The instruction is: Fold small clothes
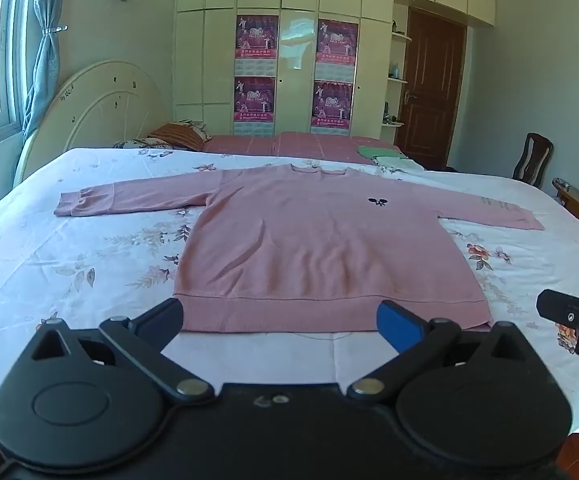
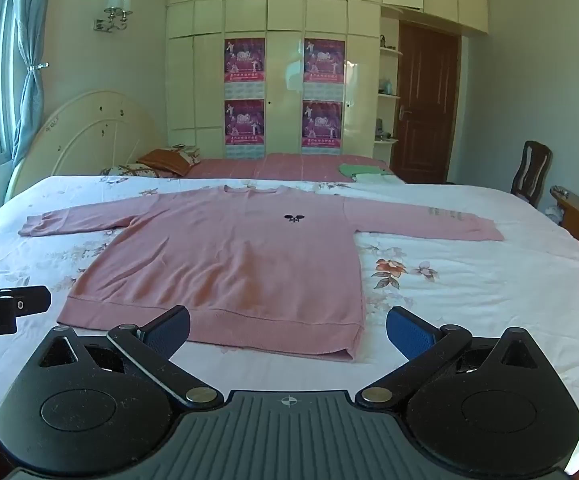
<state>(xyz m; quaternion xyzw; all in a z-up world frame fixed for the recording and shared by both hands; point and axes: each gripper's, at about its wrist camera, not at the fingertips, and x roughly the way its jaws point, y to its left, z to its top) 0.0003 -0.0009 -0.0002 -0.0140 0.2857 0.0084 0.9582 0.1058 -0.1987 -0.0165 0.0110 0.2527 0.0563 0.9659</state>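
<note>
Left gripper (image 1: pixel 279 318): jaws spread wide, nothing between, hovering at near hem of sweater (image 1: pixel 313 240). Right gripper (image 2: pixel 287 330): jaws wide too, empty, at hem's right corner. Sweater: pink, lying flat, front up, sleeves out to both sides, on floral sheet (image 1: pixel 49 264). Green clothes (image 1: pixel 377 153) beyond collar.

Sweater flat on the bed before you.
Your pink long-sleeved knit sweater (image 1: pixel 313 248) lies spread on the floral-sheeted bed (image 1: pixel 89 264), its hem nearest you and a cream wardrobe (image 1: pixel 289 60) behind.
</note>
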